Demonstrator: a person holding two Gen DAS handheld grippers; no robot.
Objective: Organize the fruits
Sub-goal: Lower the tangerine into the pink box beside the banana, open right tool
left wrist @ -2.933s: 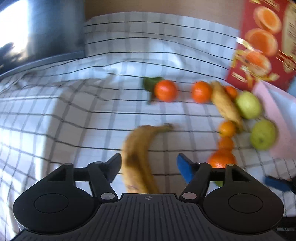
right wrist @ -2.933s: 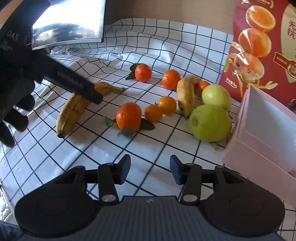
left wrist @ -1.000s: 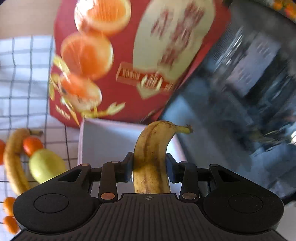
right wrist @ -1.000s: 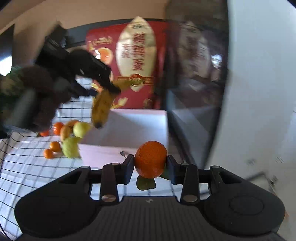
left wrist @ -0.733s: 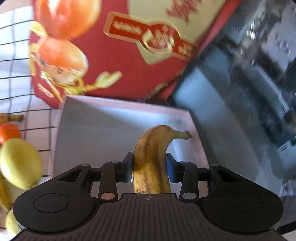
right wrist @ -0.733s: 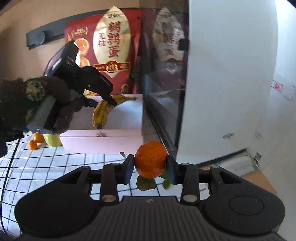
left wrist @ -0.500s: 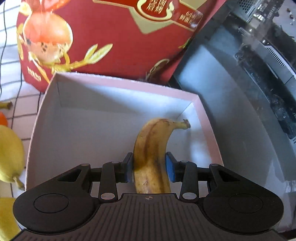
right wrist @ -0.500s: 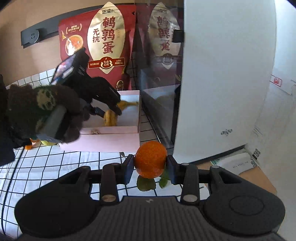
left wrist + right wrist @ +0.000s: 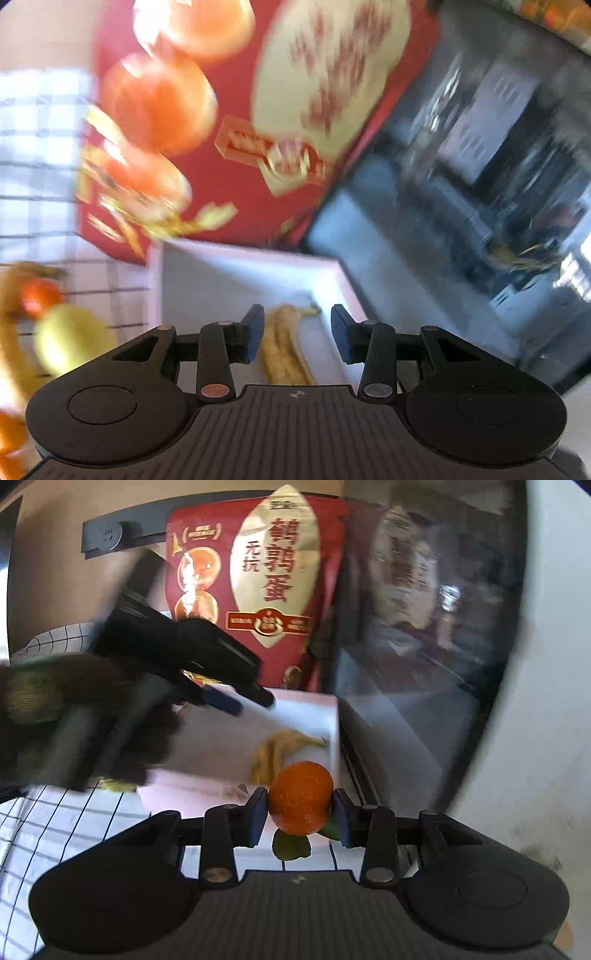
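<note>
A spotted yellow banana (image 9: 286,343) lies inside the pink box (image 9: 236,280) near its right wall; it also shows in the right wrist view (image 9: 275,751). My left gripper (image 9: 297,334) is open and empty, raised above the banana; it also shows in the right wrist view (image 9: 236,701), blurred. My right gripper (image 9: 300,810) is shut on an orange mandarin (image 9: 300,797) with green leaves, held just in front of the pink box (image 9: 207,786).
A red snack bag (image 9: 266,590) stands behind the box. A dark glass-fronted appliance (image 9: 424,635) stands right of it. Another banana, a mandarin (image 9: 38,297) and a green apple (image 9: 72,341) lie on the checked cloth (image 9: 37,155) to the left.
My left gripper has opened, let the banana drop into the pink box and lifted away. My right gripper has moved closer to the box with the mandarin.
</note>
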